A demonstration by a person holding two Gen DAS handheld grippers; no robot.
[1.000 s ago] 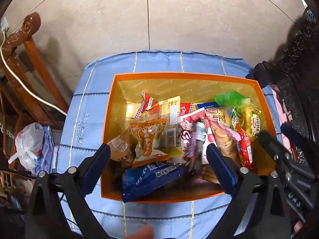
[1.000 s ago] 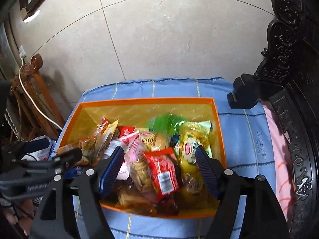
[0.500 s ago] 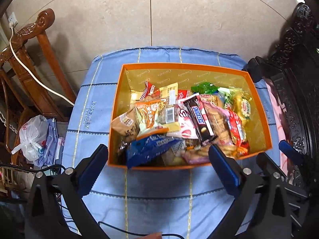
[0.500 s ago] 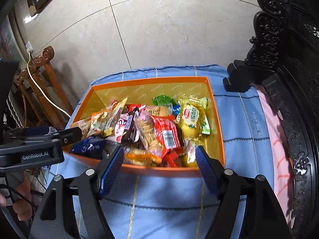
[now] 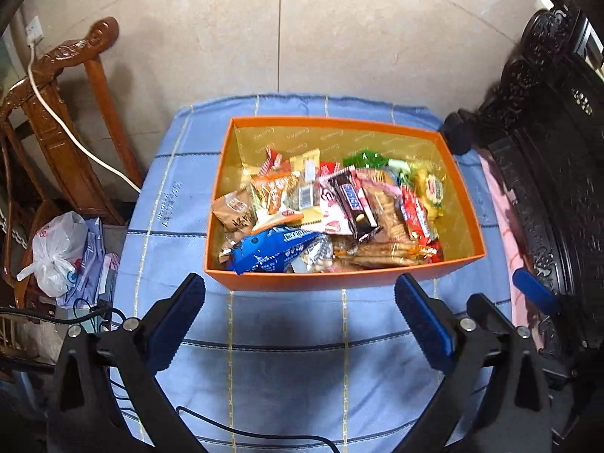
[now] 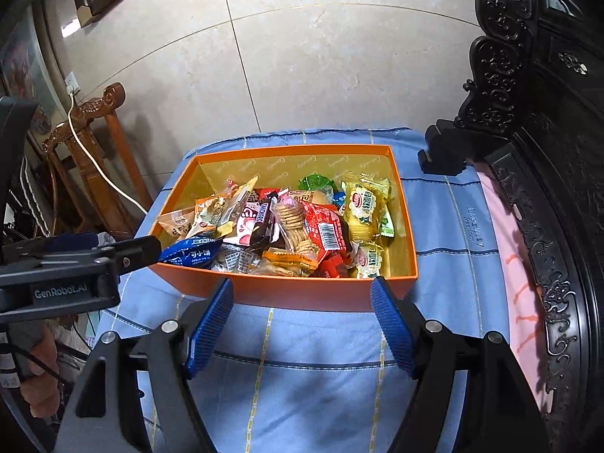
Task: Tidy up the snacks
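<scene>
Beyond both spread grippers (image 5: 300, 304), snack box (image 5: 339, 281).

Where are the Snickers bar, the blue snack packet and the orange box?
Snickers bar (image 5: 353, 204), left wrist view, wrapper middle.
Blue snack packet (image 5: 271, 251), left wrist view, packet front.
Orange box (image 6: 302, 296), right wrist view, near wall.

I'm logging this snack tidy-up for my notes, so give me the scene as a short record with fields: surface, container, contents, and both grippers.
surface: blue checked cloth
container: open orange cardboard box, gold lining
contents: mixed wrapped snacks, heaped; blue biscuit packet near front left, brown Snickers bar on top, yellow cake packet at right
left gripper: open, empty, short of the box
right gripper: open, empty, short of the box
</scene>
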